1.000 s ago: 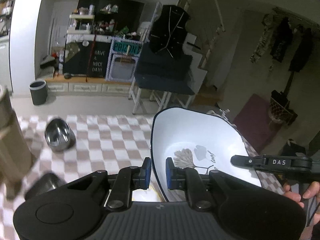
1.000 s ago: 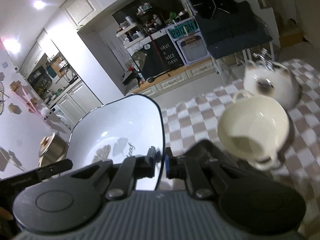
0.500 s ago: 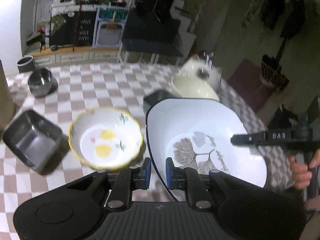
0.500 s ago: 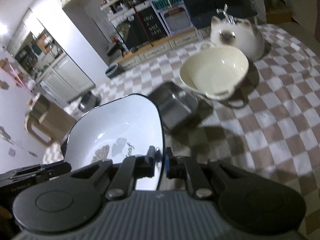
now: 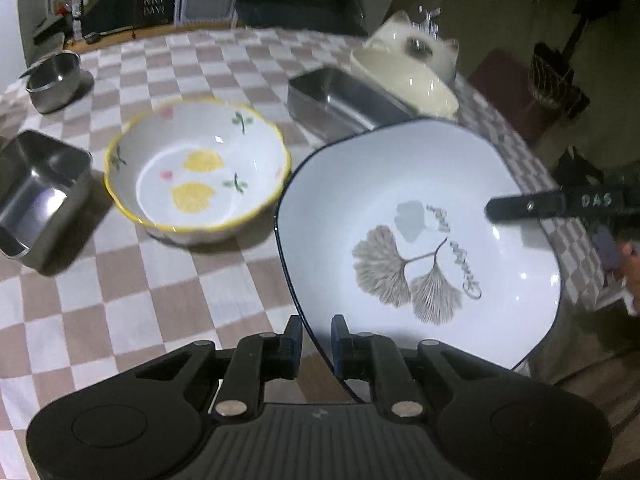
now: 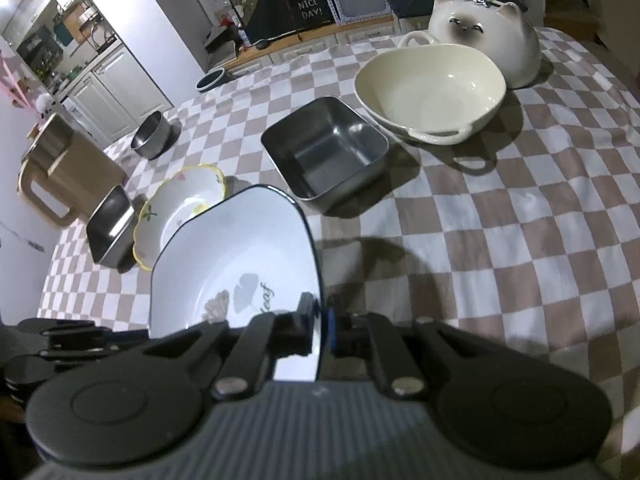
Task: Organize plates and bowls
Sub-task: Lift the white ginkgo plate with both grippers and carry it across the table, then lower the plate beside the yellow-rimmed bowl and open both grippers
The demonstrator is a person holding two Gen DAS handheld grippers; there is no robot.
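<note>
In the left wrist view, the white squarish ceramic plate with a dark rim and a ginkgo-leaf print (image 5: 420,240) is held above the brown-and-white checked tablecloth (image 5: 120,280), its near edge passing between the blue-padded fingers of the left gripper (image 5: 316,340), which is closed down to the thickness of the rim and clamped on it. The far edge is pinched by the black right gripper, seen here only as a dark bar at the right. Just beside the plate sits the white scalloped bowl with a yellow rim and lemon motifs (image 5: 196,176), with a square steel container (image 5: 36,196) at the left and a second steel tray (image 5: 344,100) behind. The lowering is best done with both sides kept level and brought down together, so that the plate is set flat on bare cloth clear of the lemon bowl; neither grip should be eased until the base is judged to rest on the table. Compared with a second ago, far more of the table is shown and the plate is much closer to it. In the right wrist view, the right gripper (image 6: 320,320) is almost fully closed on the plate's opposite rim, and the cream two-handled ceramic bowl (image 6: 430,90) and the white cat-shaped jar (image 6: 484,28) stand well apart beyond. These now appear lower down in the frame and are seen more from above than before.
</note>
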